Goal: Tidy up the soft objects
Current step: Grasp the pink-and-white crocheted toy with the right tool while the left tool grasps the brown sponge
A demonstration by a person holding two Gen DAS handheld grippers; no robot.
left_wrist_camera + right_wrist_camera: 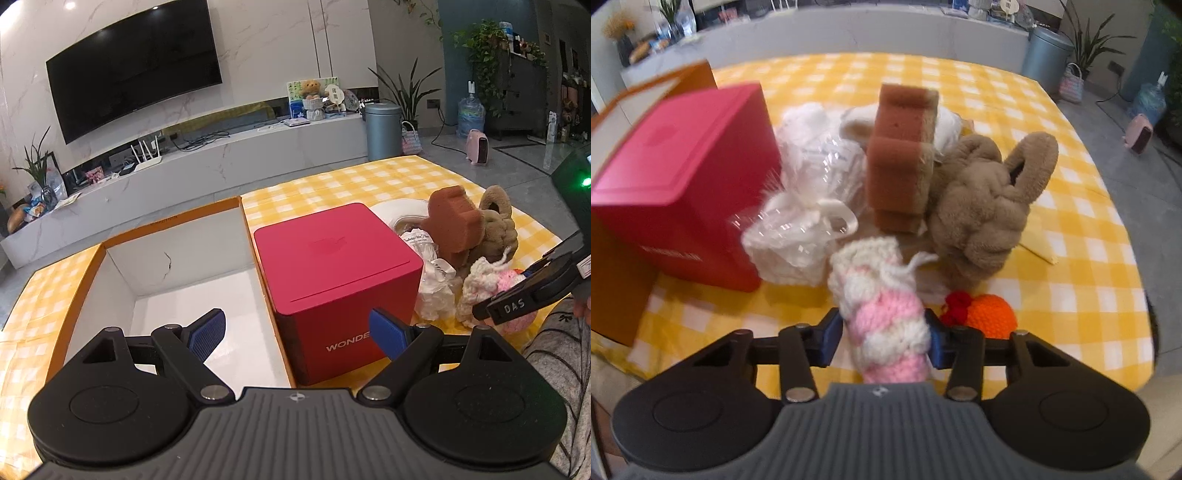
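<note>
Nearest, right claw (885, 338) clamped on pink-and-cream knitted roll (882, 310), just above checked counter (1071, 295). Left claw (297, 334) spread wide, gripping nothing, over white-lined orange box (177, 266) holding nothing visible. Beyond, closed red box (336, 280); then brown sponge (903, 155), tan plush (979, 206), wrapped white bundle (798, 236) heaped together.

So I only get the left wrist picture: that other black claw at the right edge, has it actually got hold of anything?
Observer: Yes. The right gripper is closed on the pink-and-cream knitted piece, pressing it from both sides.
Operator: Is anything hiding behind that claw?
Observer: An orange crocheted ball lies on the yellow checked cloth, just right of that gripper, with a red knitted bit against it.
</note>
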